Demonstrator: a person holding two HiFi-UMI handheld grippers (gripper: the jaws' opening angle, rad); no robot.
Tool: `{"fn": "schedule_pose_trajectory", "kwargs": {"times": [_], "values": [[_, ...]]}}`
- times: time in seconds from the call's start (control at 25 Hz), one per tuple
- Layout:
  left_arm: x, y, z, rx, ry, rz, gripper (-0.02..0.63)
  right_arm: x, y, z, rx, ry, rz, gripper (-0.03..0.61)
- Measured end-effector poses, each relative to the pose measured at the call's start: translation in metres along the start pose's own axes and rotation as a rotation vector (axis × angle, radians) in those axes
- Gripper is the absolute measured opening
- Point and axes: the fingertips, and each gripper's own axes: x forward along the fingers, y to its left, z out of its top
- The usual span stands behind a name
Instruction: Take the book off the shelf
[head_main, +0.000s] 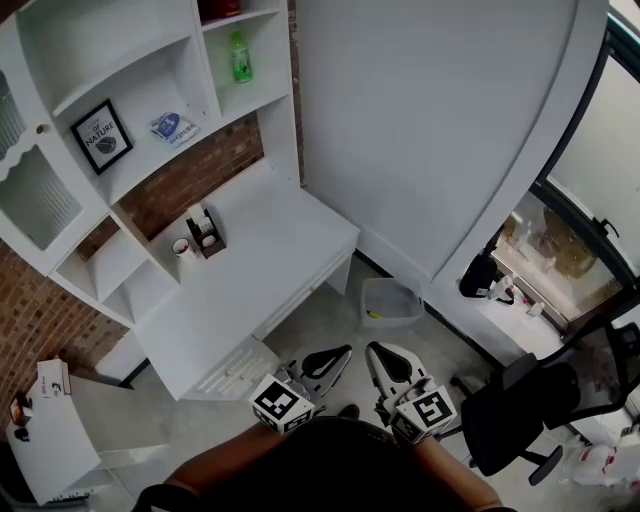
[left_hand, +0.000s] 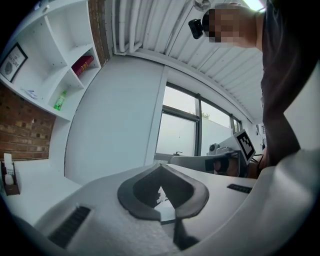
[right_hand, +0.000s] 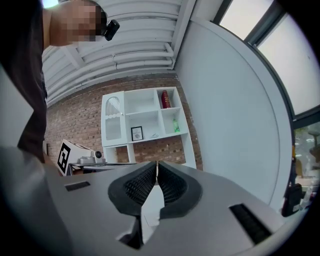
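Head view: left gripper (head_main: 338, 355) and right gripper (head_main: 378, 352) sit low and near, close to the person's body and well apart from the shelf unit (head_main: 130, 68) at far left, and each has its jaws pressed together on nothing. Book (right_hand: 165, 99), red, stands upright in the top right compartment, above the green bottle (right_hand: 176, 125). Judged best: spread one pair of jaws before arriving, come in level at the spine, pinch firmly, draw straight out
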Motion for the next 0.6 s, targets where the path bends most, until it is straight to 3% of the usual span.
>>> {"fn": "schedule_pose_trajectory", "kwargs": {"times": [0.24, 0.6], "values": [[0.037, 0.019, -0.002, 0.004, 0.006, 0.063, 0.006, 0.014, -0.047, -0.004, 0.044, 0.018, 0.042, 0.021], [0.065, 0.095, 0.0, -0.005, 0.007, 0.113, 0.006, 0.08, -0.088, -0.005, 0.06, 0.043, 0.086, 0.021]]}}
